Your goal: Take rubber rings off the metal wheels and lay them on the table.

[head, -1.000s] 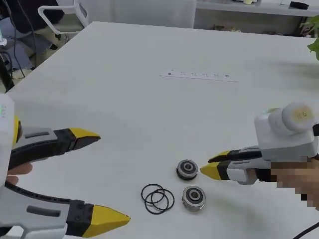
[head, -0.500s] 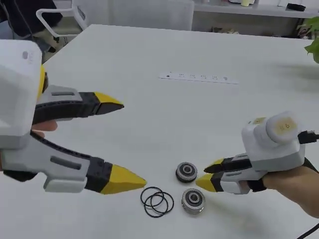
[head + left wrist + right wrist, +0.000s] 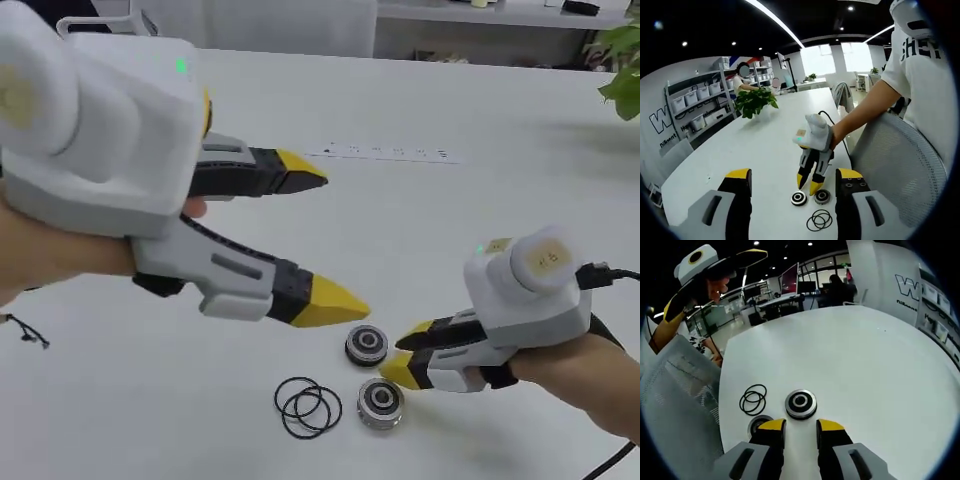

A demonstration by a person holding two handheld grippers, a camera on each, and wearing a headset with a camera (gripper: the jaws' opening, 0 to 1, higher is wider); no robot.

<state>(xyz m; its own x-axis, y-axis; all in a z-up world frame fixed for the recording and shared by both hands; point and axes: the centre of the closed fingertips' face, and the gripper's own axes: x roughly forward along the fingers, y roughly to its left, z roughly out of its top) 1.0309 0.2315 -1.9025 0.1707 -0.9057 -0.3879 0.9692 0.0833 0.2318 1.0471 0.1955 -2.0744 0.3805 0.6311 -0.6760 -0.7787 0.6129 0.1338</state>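
Observation:
Two small metal wheels lie on the white table (image 3: 450, 220): the far wheel (image 3: 366, 345) has a dark rim, the near wheel (image 3: 381, 402) a silvery one. Three black rubber rings (image 3: 307, 407) lie overlapping just left of the near wheel. My right gripper (image 3: 395, 357) is low over the table, open by a narrow gap, its tips right beside both wheels and holding nothing. In the right gripper view the far wheel (image 3: 800, 404) sits just ahead of the jaws and the near wheel (image 3: 759, 425) is half hidden by one jaw. My left gripper (image 3: 330, 240) hovers wide open above and left of the wheels.
A white power strip (image 3: 390, 153) lies farther back on the table. A potted plant (image 3: 622, 70) stands at the far right edge. A cable (image 3: 600, 462) trails from the right gripper. A person's arm and a mesh chair (image 3: 900, 145) are behind the right gripper.
My left gripper has risen and moved right, its lower jaw now near the far wheel. The right gripper has edged slightly left. Wheels and rings lie as before.

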